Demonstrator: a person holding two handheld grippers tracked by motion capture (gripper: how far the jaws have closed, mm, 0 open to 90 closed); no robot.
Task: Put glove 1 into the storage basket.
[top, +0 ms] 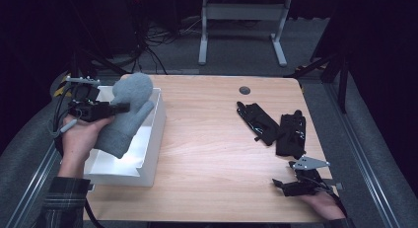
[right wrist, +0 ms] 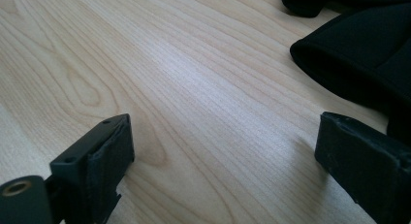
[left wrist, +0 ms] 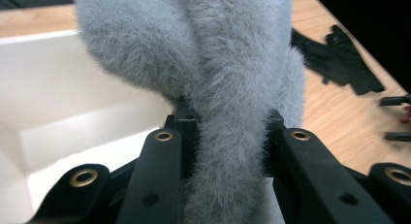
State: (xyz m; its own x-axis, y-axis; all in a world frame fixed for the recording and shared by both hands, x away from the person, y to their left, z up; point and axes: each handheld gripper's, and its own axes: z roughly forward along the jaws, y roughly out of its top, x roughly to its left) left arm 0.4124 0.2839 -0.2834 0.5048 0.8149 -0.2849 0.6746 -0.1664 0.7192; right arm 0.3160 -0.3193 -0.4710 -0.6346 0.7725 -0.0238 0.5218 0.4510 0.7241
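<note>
Left gripper (top: 118, 108) clamped on grey mitten (top: 127, 114) mid-body, held over white bin (top: 156, 134) at tabletop (top: 212, 149) 9 o'clock, likely for drop-in. Right gripper (right wrist: 223, 151) rested at 4 o'clock, jaws apart, empty, near black gloves (top: 276, 127).

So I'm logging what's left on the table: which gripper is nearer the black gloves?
Right. The right gripper rests just below the black gloves; the left gripper is across the table.

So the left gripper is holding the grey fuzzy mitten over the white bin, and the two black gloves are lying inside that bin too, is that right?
Not quite. The left gripper does hold the grey mitten over the white bin, but the two black gloves lie on the wooden table, over towards the right gripper, not in the bin. The high view shows this.
</note>
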